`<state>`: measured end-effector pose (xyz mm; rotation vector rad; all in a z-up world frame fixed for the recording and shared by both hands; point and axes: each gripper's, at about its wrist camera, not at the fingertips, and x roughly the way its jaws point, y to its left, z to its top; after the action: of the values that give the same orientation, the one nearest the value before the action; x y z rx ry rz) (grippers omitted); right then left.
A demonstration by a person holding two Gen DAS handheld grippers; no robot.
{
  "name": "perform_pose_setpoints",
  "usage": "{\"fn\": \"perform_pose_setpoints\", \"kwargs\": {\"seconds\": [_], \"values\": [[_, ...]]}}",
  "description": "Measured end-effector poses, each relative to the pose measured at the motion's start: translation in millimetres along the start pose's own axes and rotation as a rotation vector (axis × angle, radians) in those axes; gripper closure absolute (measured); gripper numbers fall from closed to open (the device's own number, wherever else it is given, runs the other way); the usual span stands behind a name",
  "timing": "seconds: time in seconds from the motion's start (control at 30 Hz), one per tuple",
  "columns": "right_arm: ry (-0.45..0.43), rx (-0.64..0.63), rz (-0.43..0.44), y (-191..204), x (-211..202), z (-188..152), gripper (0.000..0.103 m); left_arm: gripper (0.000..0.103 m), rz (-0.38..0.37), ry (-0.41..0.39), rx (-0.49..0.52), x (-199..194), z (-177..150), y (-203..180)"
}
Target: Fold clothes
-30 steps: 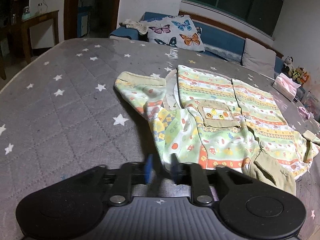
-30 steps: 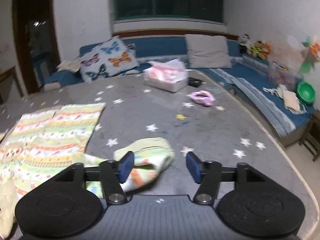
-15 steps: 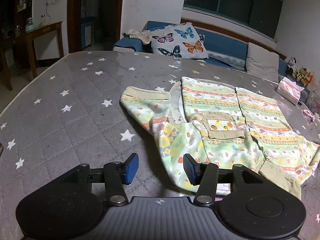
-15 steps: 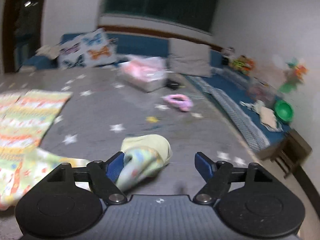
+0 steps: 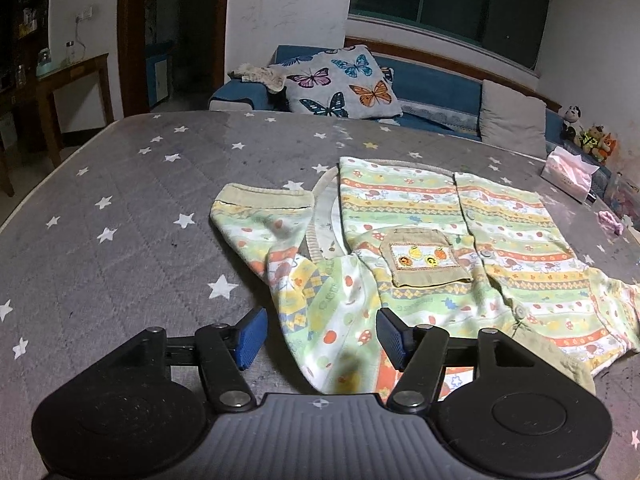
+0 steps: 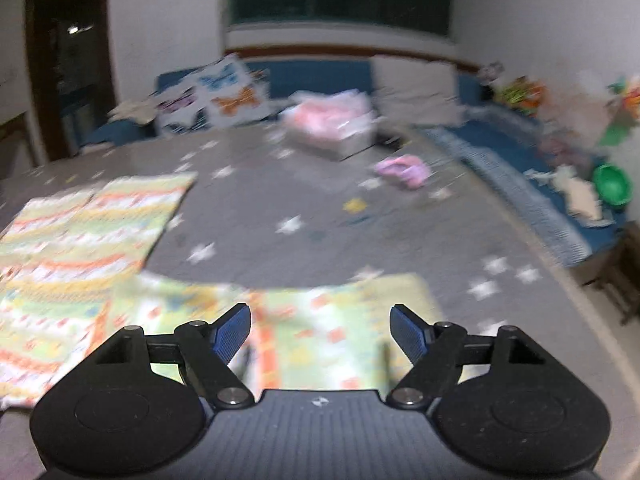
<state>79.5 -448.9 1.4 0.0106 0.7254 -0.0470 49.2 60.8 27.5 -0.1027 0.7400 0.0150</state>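
The patterned baby top lies flat on the star-printed mattress, its long axis running away from the left gripper toward the far right. One sleeve points ahead-left. The left jaws have just been opening and stand wide, fabric between them unpressed. The right gripper stands wide over the other sleeve.

Both cameras are sitting low on the grippers, looking forward and slanting down at the grey star bed. The left one is looking from near the shirt. The right one, blurry, is looking farther right. Both are seeing the butterfly pillow.
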Motion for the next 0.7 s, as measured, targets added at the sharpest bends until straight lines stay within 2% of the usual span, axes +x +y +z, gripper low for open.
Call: {"fn": "perform_pose_setpoints", "kwargs": {"seconds": [0.1, 0.27, 0.37, 0.57, 0.63, 0.7], "values": [[0.034, -0.009, 0.014, 7, 11, -6, 0.025, 0.040, 0.026, -0.015, 0.009, 0, 5, 3], [0.029, 0.021, 0.009, 2, 16, -5, 0.021, 0.042, 0.055, -0.065, 0.023, 10, 30, 7], [0.026, 0.020, 0.006, 1, 19, -6, 0.018, 0.050, 0.072, -0.055, 0.050, 33, 46, 2], [0.023, 0.012, 0.005, 3, 21, -7, 0.014, 0.052, 0.150, -0.002, 0.176, 85, 61, -15], [0.022, 0.013, 0.006, 4, 22, -7, 0.013, 0.058, 0.167, 0.018, 0.204, 98, 59, -15], [0.022, 0.013, 0.006, 4, 23, -6, 0.012, 0.074, 0.198, 0.025, 0.213, 104, 55, -11]]}}
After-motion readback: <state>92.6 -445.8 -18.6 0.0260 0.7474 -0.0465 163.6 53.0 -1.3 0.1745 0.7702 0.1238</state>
